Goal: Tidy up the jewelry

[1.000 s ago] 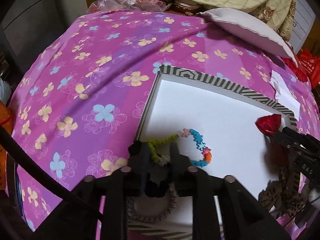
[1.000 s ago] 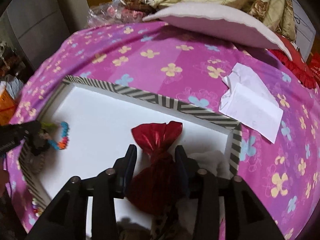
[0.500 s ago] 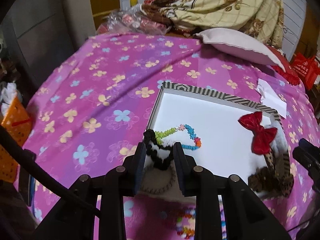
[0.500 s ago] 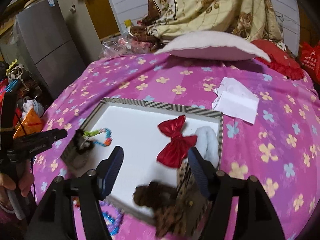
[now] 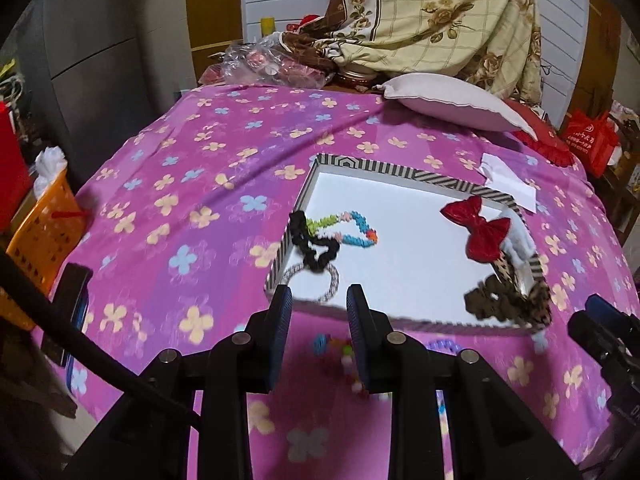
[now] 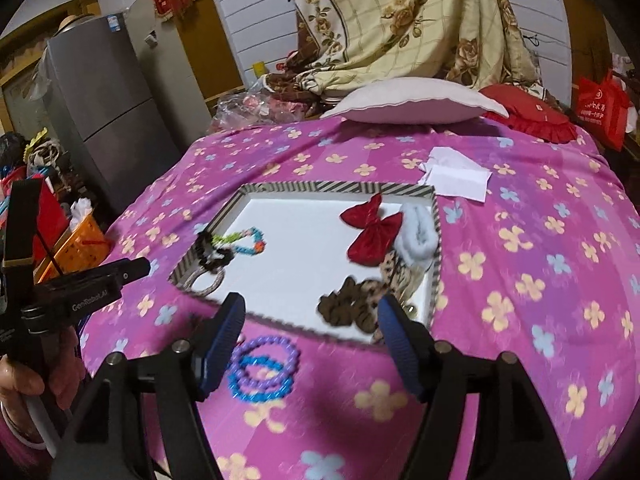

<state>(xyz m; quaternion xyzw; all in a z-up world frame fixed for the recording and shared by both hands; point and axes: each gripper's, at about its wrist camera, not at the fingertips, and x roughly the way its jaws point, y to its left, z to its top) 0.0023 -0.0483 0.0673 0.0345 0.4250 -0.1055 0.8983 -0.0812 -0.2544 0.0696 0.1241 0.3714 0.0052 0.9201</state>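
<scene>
A white tray with a striped rim [image 5: 360, 165] [image 6: 336, 187] lies on the pink flowered bedspread. In it lie a black scrunchie [image 5: 314, 246] [image 6: 212, 254], a colourful bead bracelet [image 5: 356, 232] [image 6: 248, 240], a grey hair tie [image 5: 320, 280], a red bow [image 5: 480, 228] [image 6: 372, 232], a white fluffy scrunchie [image 6: 416, 232] and leopard-print hair pieces [image 5: 500, 300] [image 6: 356, 304]. Purple and blue bead bracelets [image 6: 262, 368] lie on the spread in front of the tray. My left gripper [image 5: 316, 336] is open and empty, near the tray's front edge. My right gripper [image 6: 310, 340] is wide open and empty.
A white pillow [image 5: 452, 100] and red cushion [image 6: 528, 116] lie at the far end. A folded white paper [image 6: 456, 174] lies beyond the tray. An orange basket [image 5: 44, 232] and a grey fridge [image 6: 104, 112] stand at the left. Loose colourful beads [image 5: 336, 346] lie before the tray.
Both grippers have pulled back and up from the tray. The left one let go of the black scrunchie, which now lies in the tray. The right one opened off the red bow.
</scene>
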